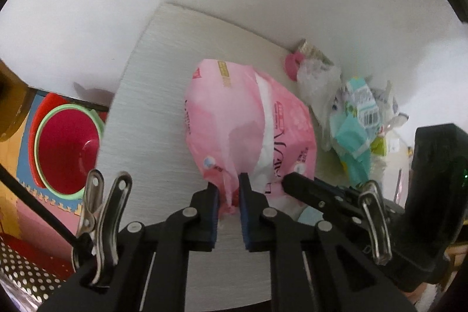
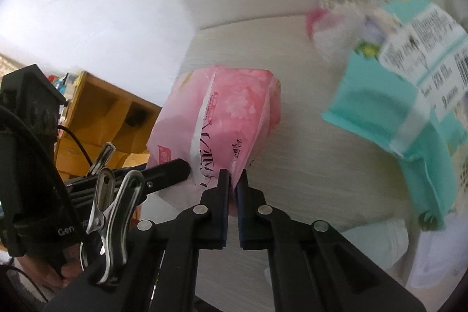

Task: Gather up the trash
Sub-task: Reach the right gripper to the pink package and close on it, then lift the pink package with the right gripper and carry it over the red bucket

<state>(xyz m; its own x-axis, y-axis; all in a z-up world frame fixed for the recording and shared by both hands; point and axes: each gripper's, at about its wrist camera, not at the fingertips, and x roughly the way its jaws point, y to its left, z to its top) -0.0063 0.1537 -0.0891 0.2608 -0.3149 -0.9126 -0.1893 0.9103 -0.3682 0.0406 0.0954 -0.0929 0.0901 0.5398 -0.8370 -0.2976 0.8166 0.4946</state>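
Bench (image 1: 152, 107): pale, fine wood-grain top, set against a white wall. On it: one pink plastic packet (image 1: 248, 119), near the middle; beside it, toward the wall, a heap of wrappers including a teal packet (image 1: 351, 133), a crumpled clear bag (image 1: 318, 81) and a pink ring (image 1: 294, 63).
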